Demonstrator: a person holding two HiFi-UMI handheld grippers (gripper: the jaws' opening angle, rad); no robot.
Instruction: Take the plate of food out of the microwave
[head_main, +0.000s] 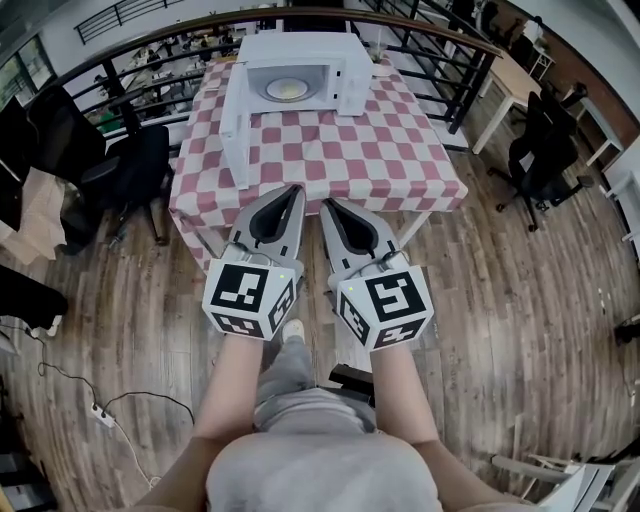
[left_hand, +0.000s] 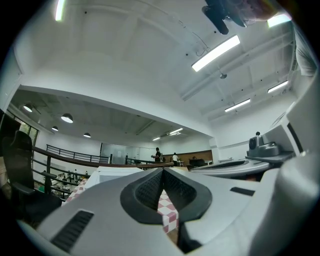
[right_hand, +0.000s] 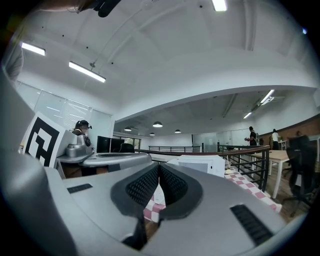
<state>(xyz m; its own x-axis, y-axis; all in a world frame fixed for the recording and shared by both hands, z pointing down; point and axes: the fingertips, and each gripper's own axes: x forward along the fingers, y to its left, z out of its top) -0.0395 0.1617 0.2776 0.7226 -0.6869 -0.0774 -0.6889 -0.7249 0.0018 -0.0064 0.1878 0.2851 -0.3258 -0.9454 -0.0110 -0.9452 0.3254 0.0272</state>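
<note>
Nearest, at the bottom of the head view: two bare forearms (head_main: 225, 390) reaching forward over a wooden floor (head_main: 500, 300), each ending in a marker cube (head_main: 250, 295). Just beyond the cubes, left hand-held gripper (head_main: 295, 190) and right hand-held gripper (head_main: 326, 204), side by side, close but not touching, both pointing level toward the far side.

In the left gripper view, left hand-held gripper (left_hand: 162, 170) with jaws pressed together at the tips, nothing between them, only a sliver of checked cloth visible through the gap behind the pads. Likewise in the right gripper view: right hand-held gripper (right_hand: 159, 166) with jaws together, empty.

From the head view, tips of both overlapping the near edge of the tabletop (head_main: 330, 150), spread with a red-and-white checked cloth (head_main: 410, 140).

Farther on, at the far edge of that tabletop, a white microwave (head_main: 300, 45), door (head_main: 236, 125) swung wide open at the left and jutting toward the near side. Inside the open cavity, the plate of food (head_main: 288, 89), round, with something pale yellow on it, ahead of both hand-held grippers and well apart from them.

Beyond and around: a dark railing (head_main: 470, 45) and black office chairs (head_main: 130, 165) at left and right.
</note>
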